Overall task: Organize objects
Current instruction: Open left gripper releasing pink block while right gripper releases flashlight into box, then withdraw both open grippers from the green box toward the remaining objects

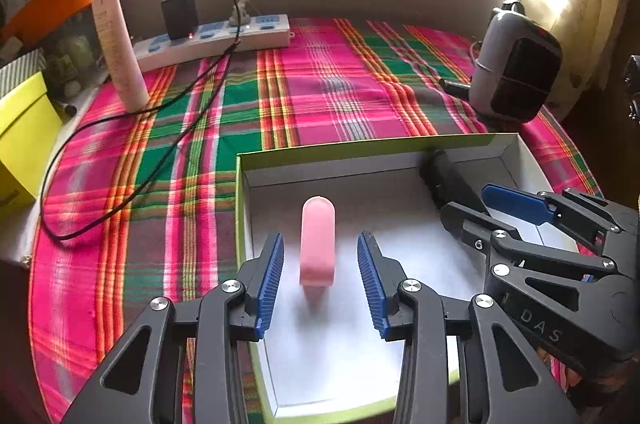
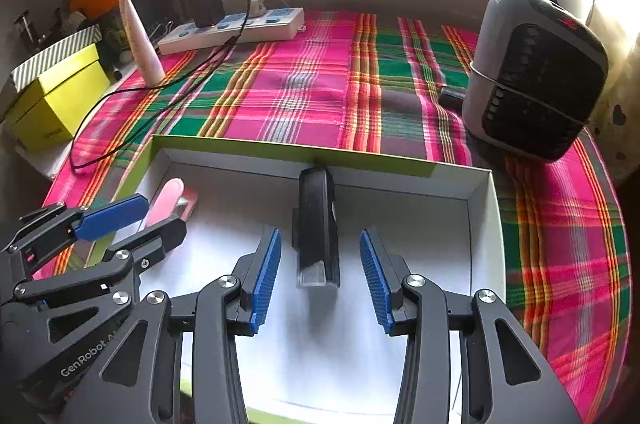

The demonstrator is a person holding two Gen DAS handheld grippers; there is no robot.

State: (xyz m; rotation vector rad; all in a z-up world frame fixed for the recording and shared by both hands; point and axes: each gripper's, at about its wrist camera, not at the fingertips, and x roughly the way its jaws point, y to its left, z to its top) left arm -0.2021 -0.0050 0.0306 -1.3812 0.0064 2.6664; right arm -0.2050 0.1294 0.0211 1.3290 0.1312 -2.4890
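Observation:
A shallow box with a green rim [image 1: 360, 148] and a white inside lies on the plaid cloth. In the left wrist view a pink capsule-shaped object [image 1: 318, 220] sits blurred between the blue pads of my left gripper [image 1: 320, 240], which is open and clear of it on both sides. My right gripper [image 2: 320, 234] is open over the same box [image 2: 280, 148]. A black oblong device [image 2: 316, 208] lies between its fingers, untouched. Each gripper shows in the other's view: the right gripper [image 1: 480, 208] beside the black device [image 1: 444, 176], the left gripper [image 2: 140, 220] at the pink object [image 2: 168, 198].
At the back lies a white power strip [image 1: 212, 38] with a black charger [image 1: 180, 12] and a cable looping over the cloth. A cream tube [image 1: 118, 48] stands at the left, near a yellow-green box [image 1: 20, 140]. A small grey heater [image 2: 536, 72] stands at the right.

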